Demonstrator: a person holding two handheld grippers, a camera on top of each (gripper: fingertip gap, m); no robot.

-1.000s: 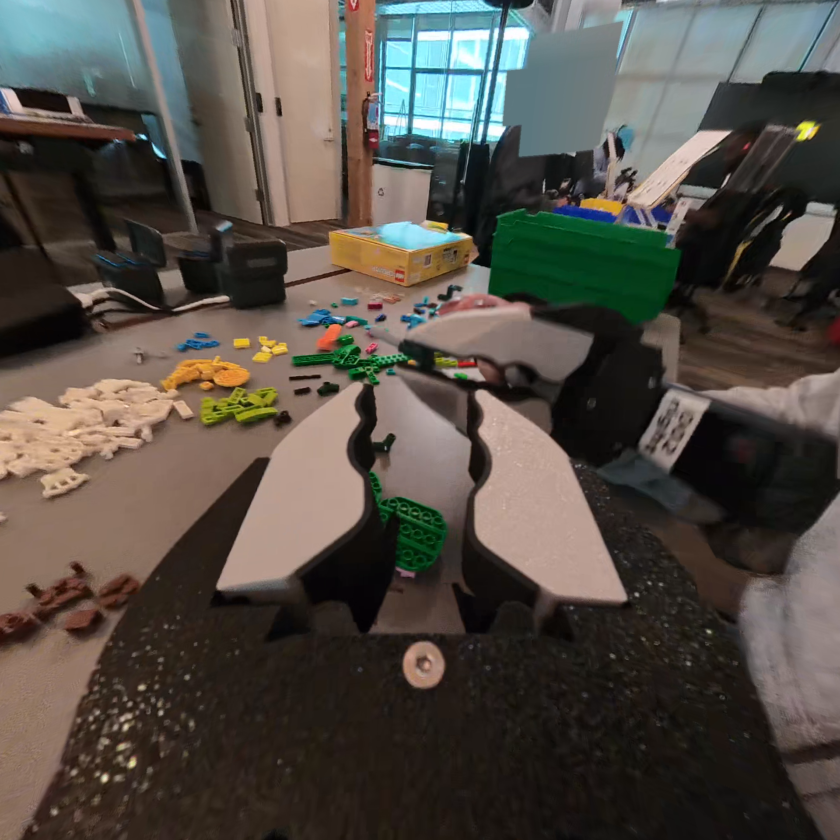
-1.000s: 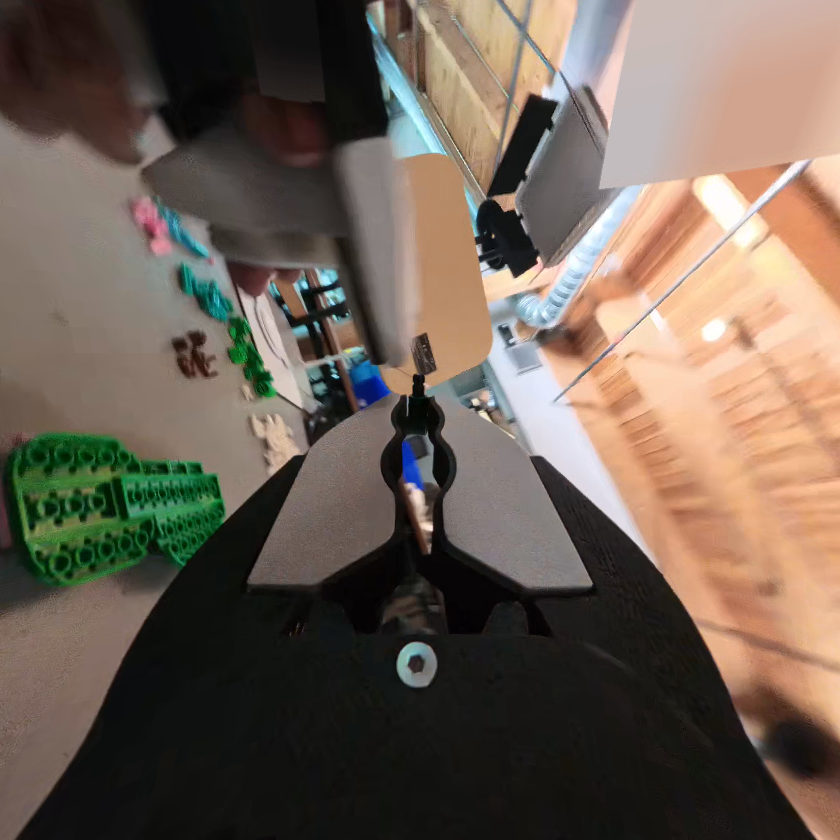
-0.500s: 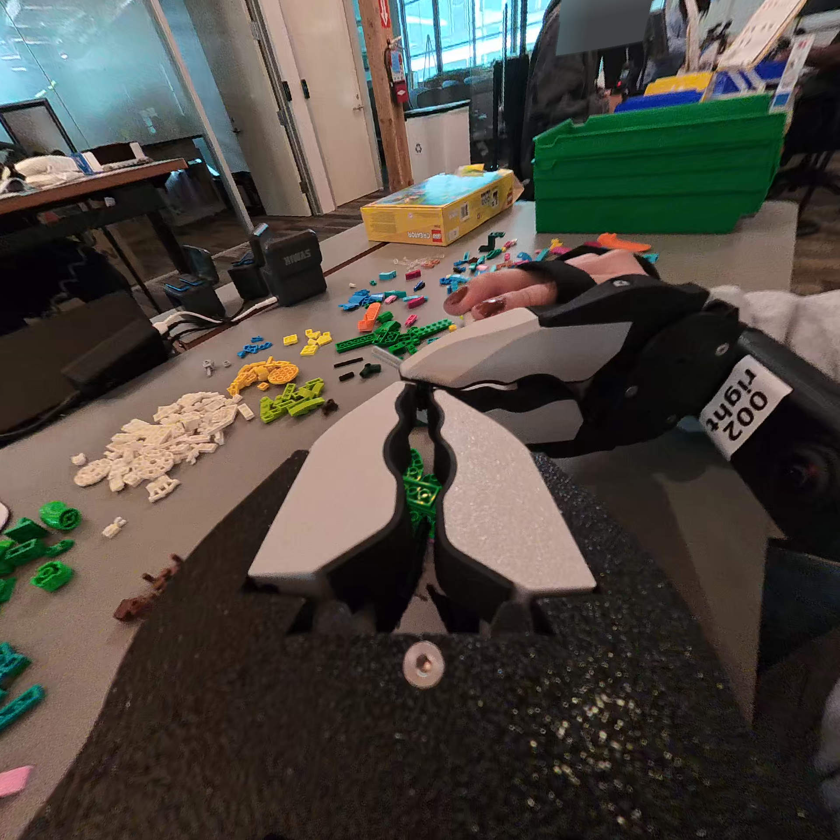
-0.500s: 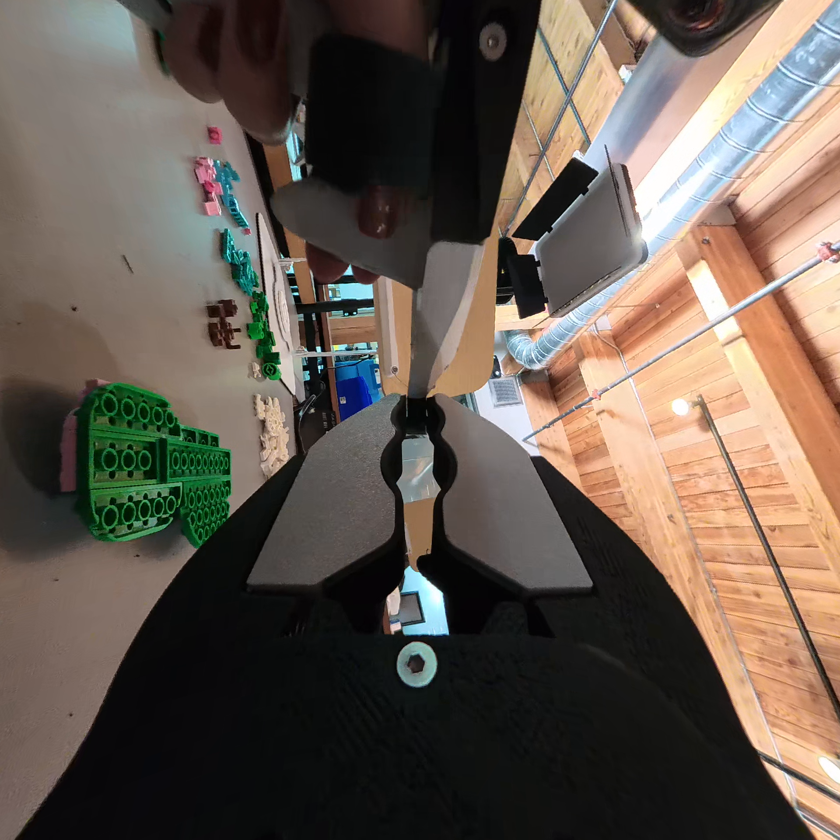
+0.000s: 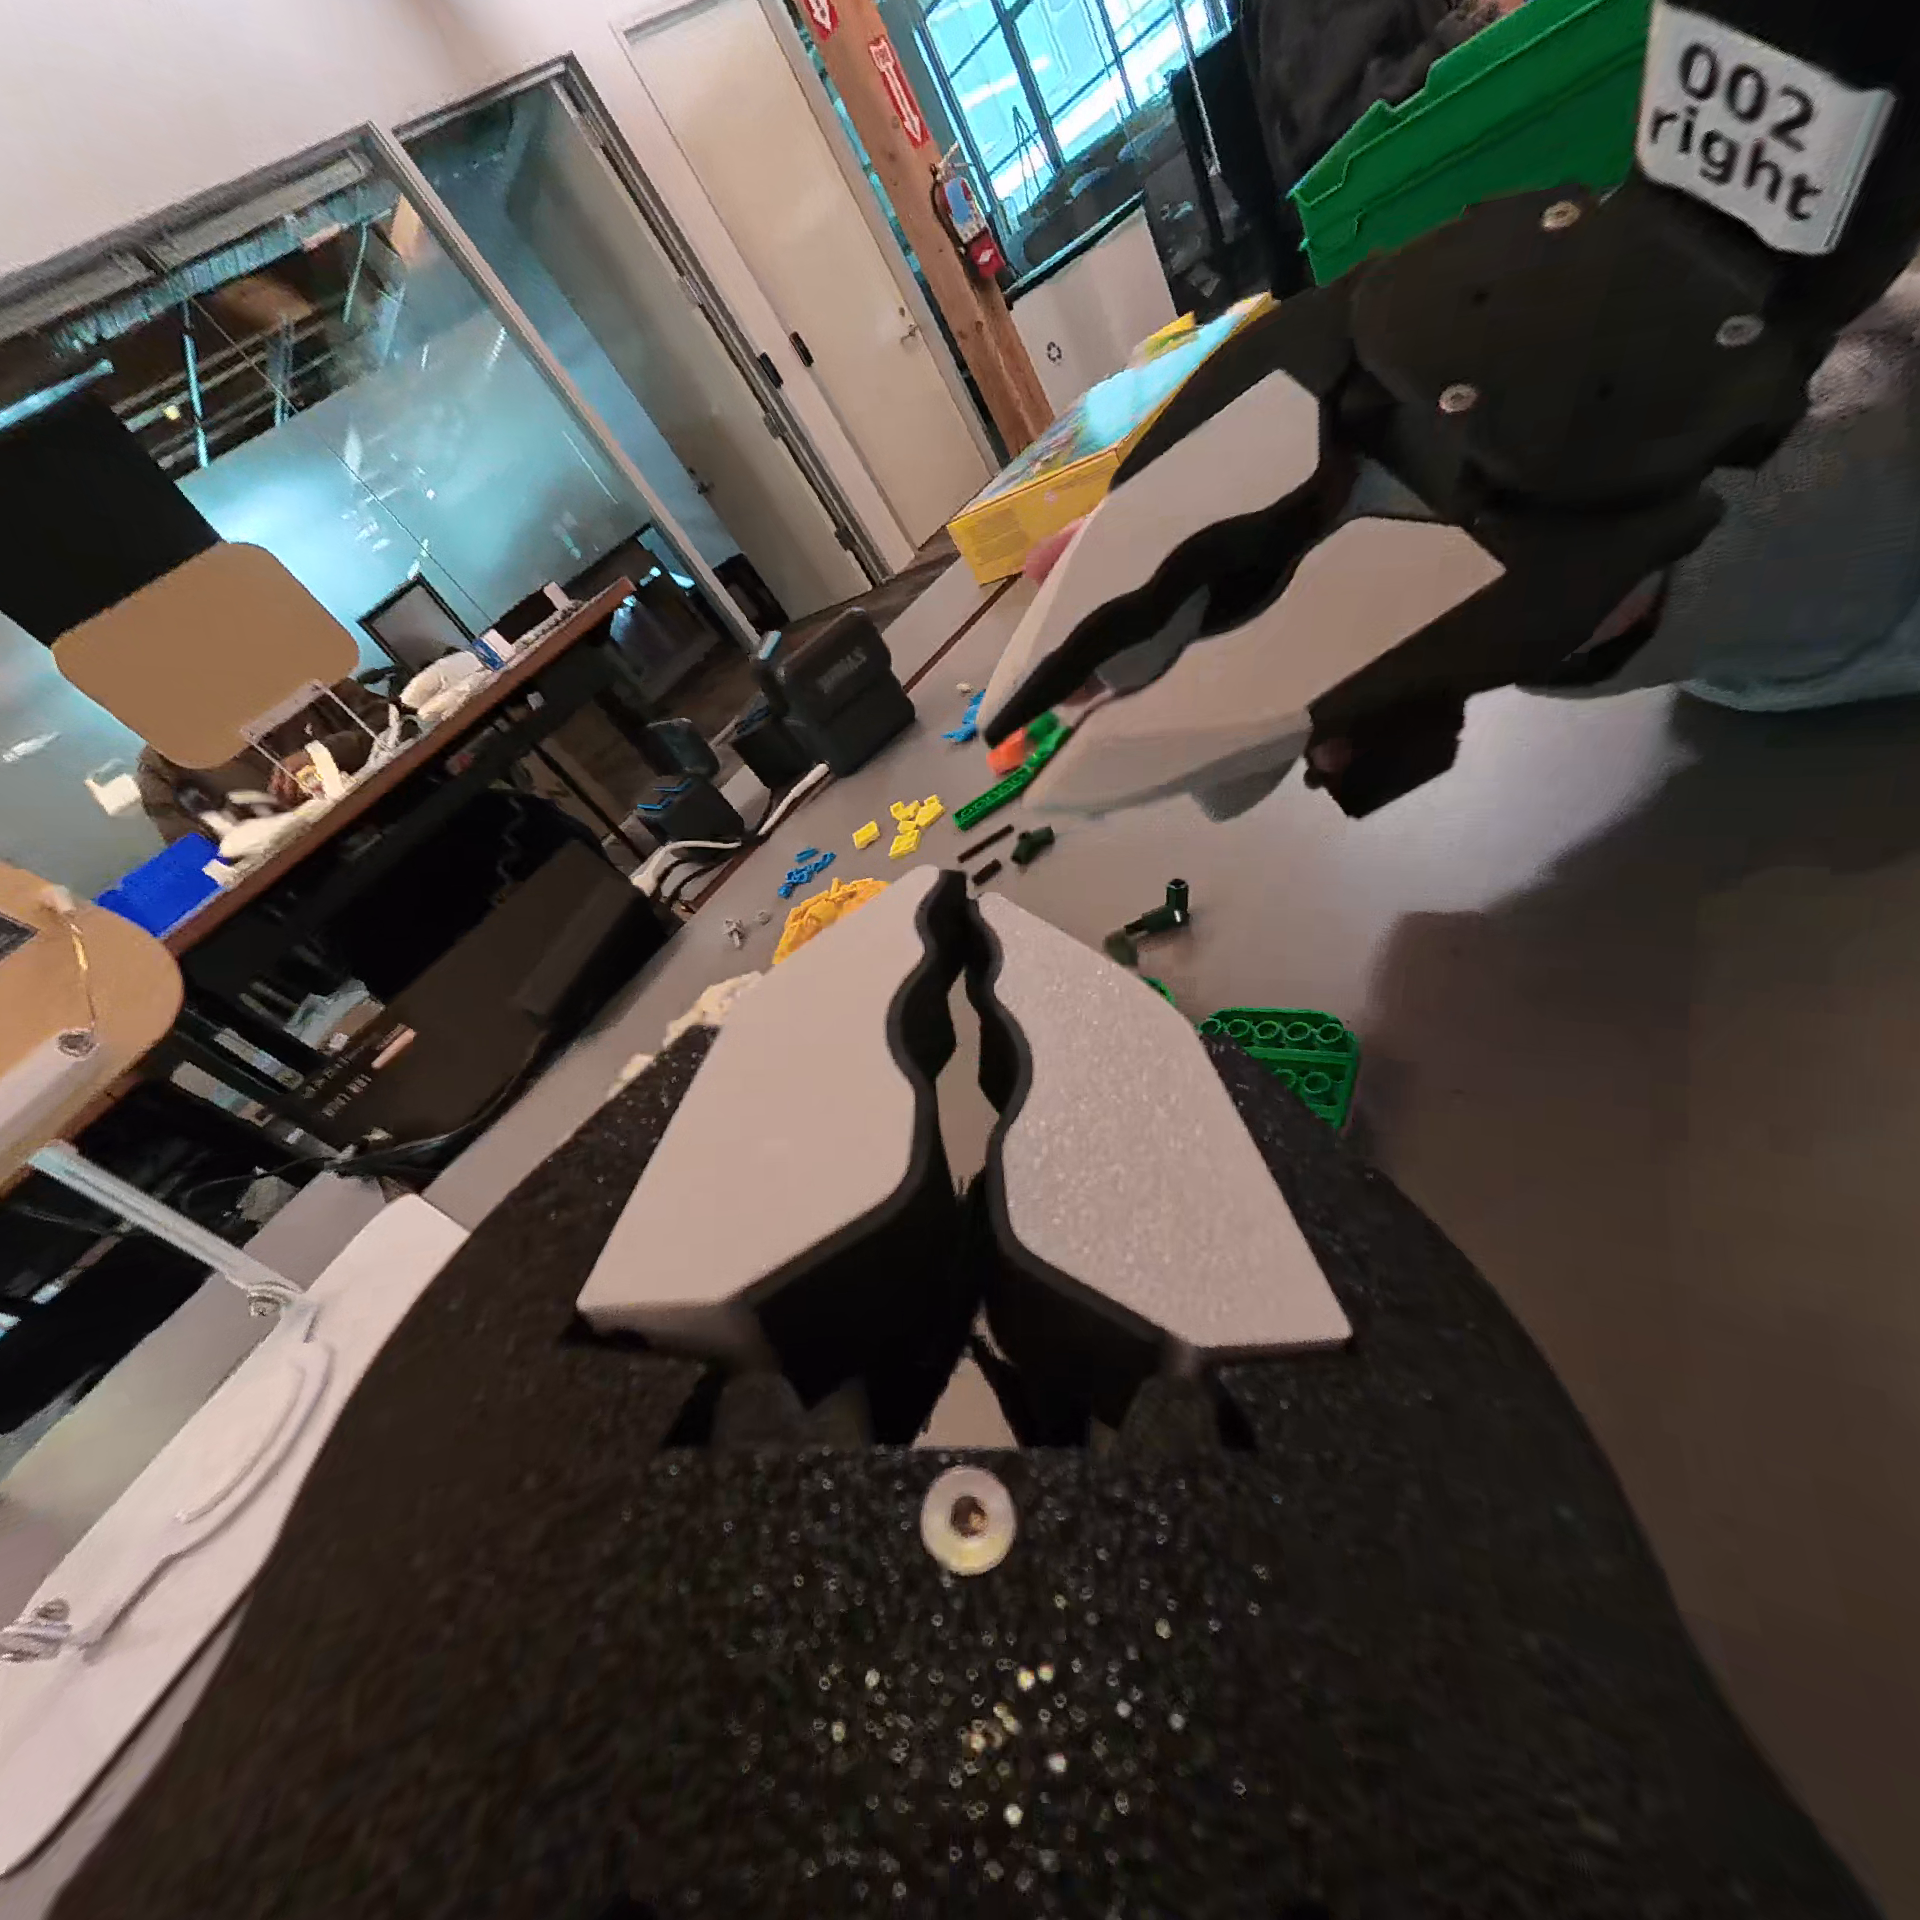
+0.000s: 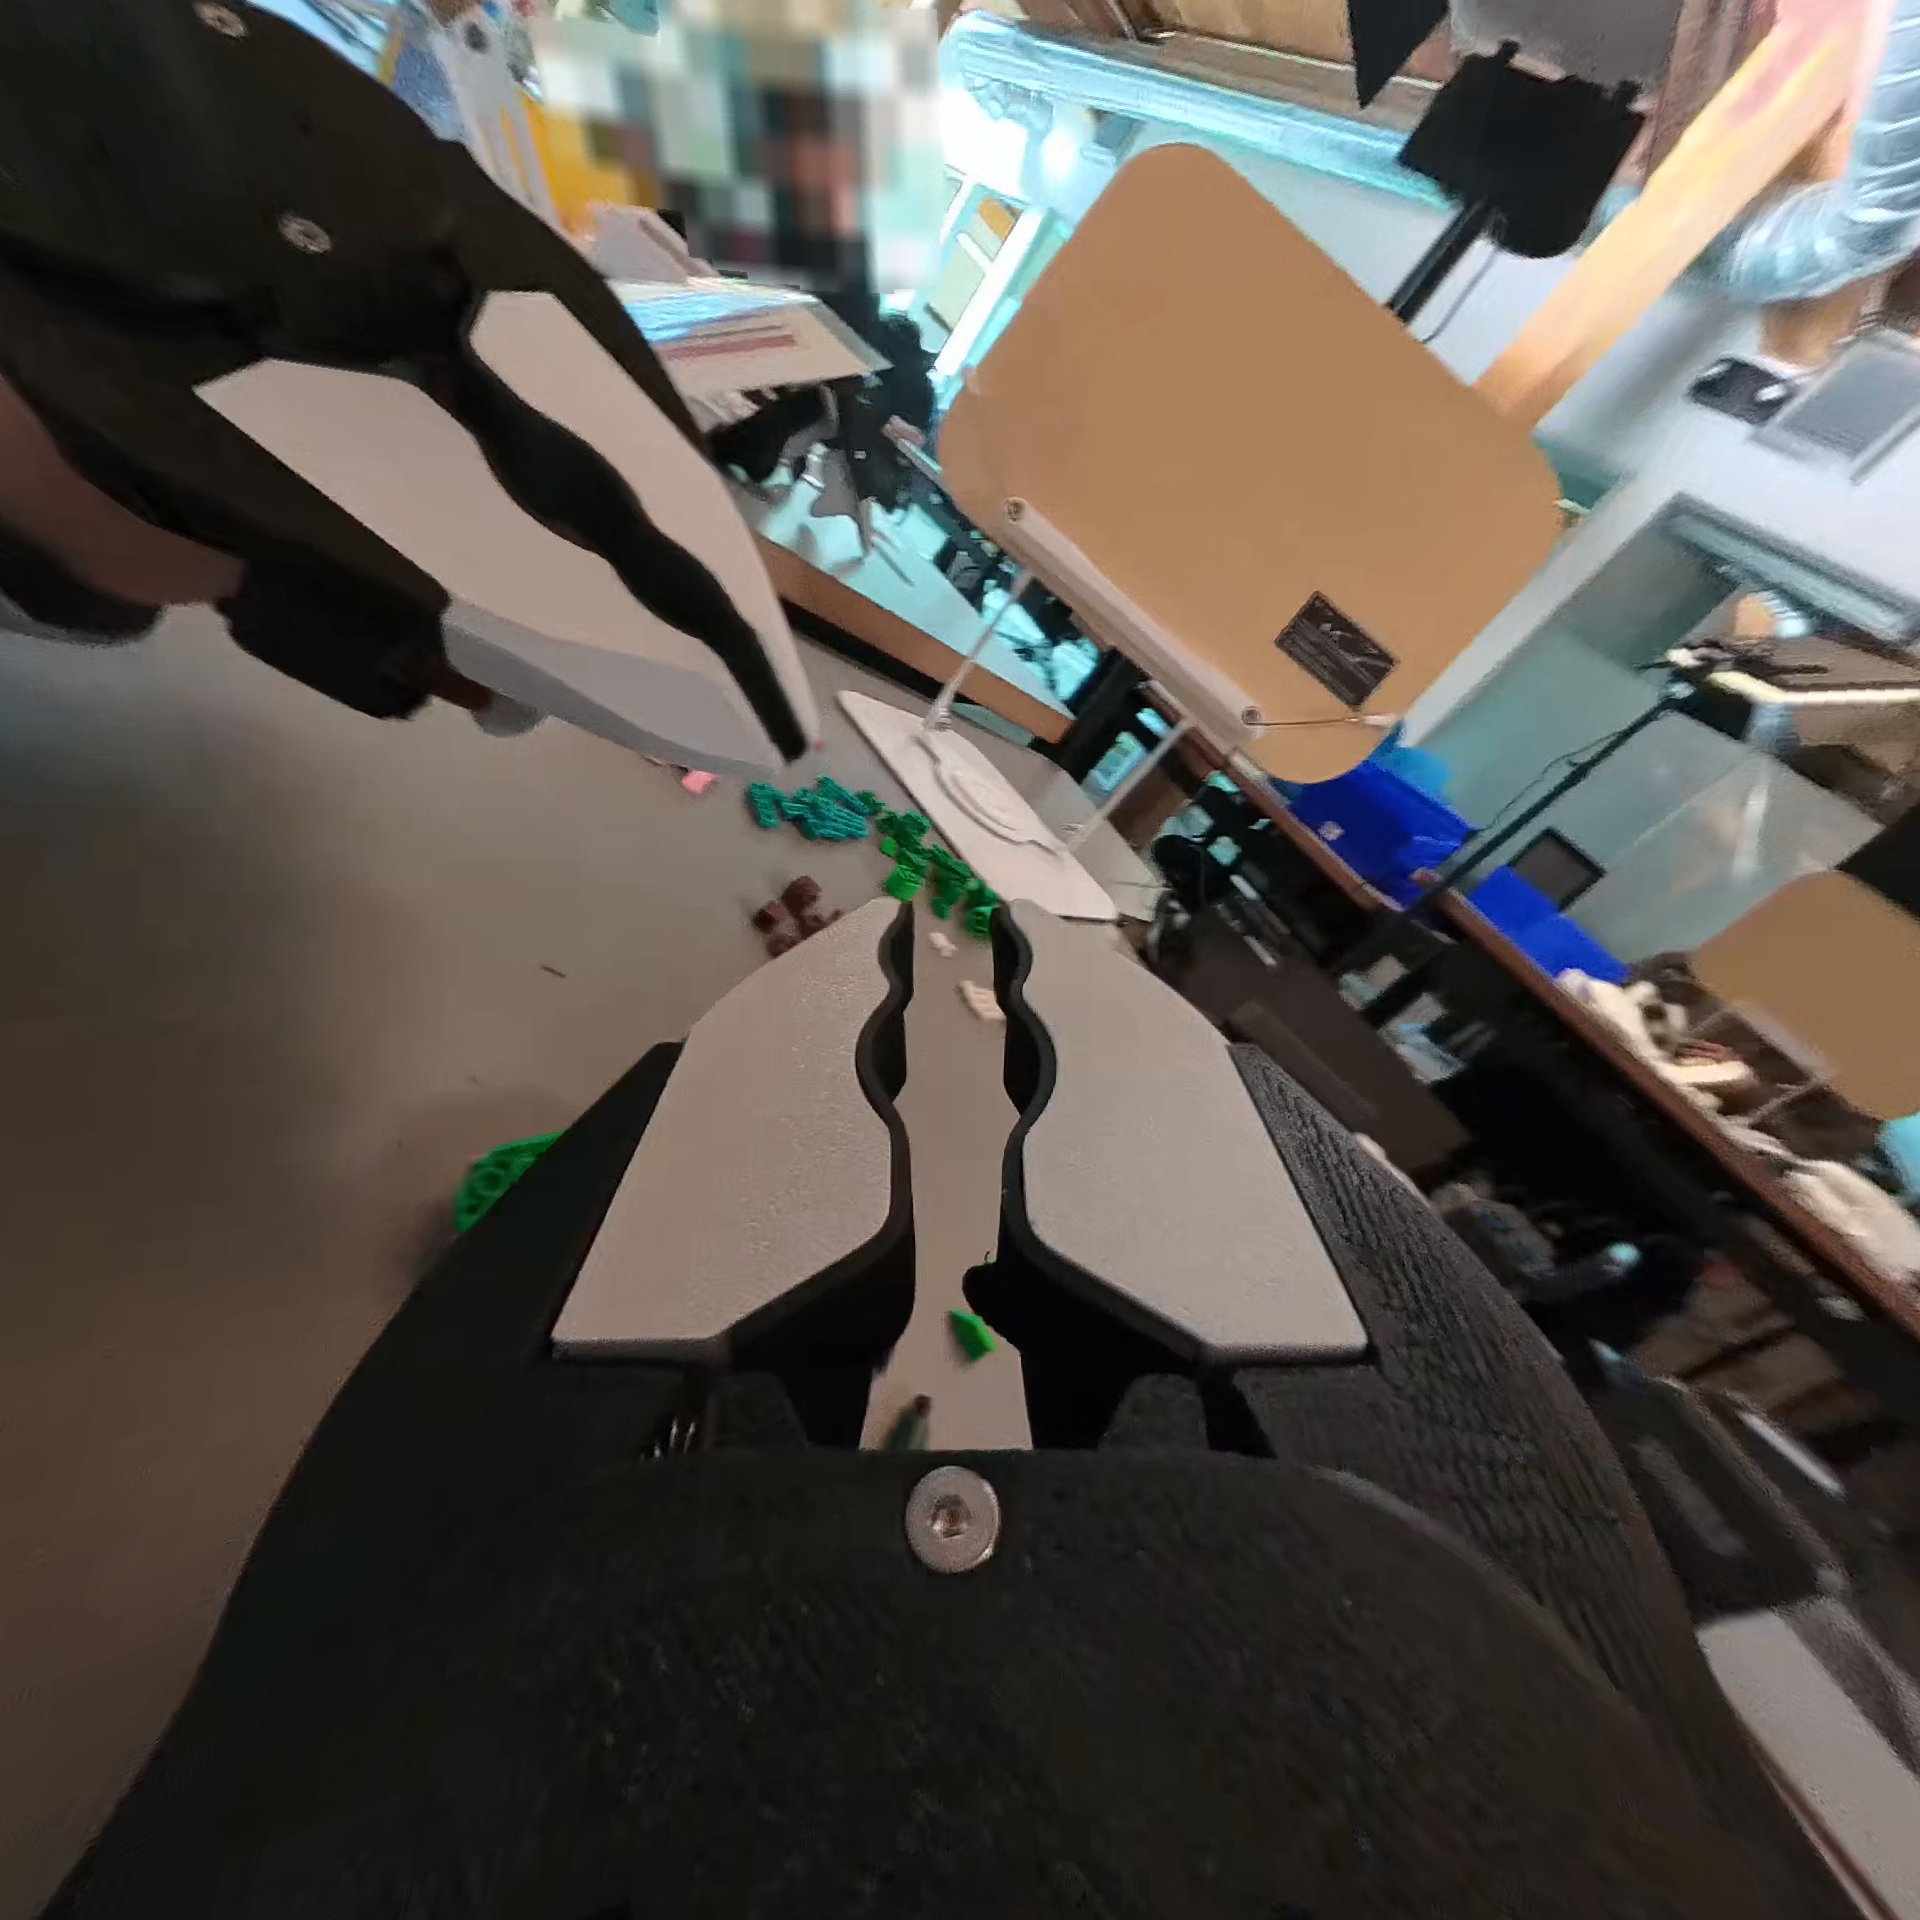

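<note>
With nothing gripped, the left claw point(image 5: 961, 896) is closed on air and the right claw point(image 6: 951, 914) is slightly parted, both above the bench point(image 5: 1558, 935), where the green plate assembly point(image 5: 1288, 1060) and sorted brick piles point(image 6: 821, 805) lie.

Two grippers hang over the grey table point(image 5: 1558, 935). On it lie one yellow box point(image 5: 1049, 499), two black rods point(image 5: 992, 857) and one large green plate point(image 5: 1294, 1060) nearest them.
</note>
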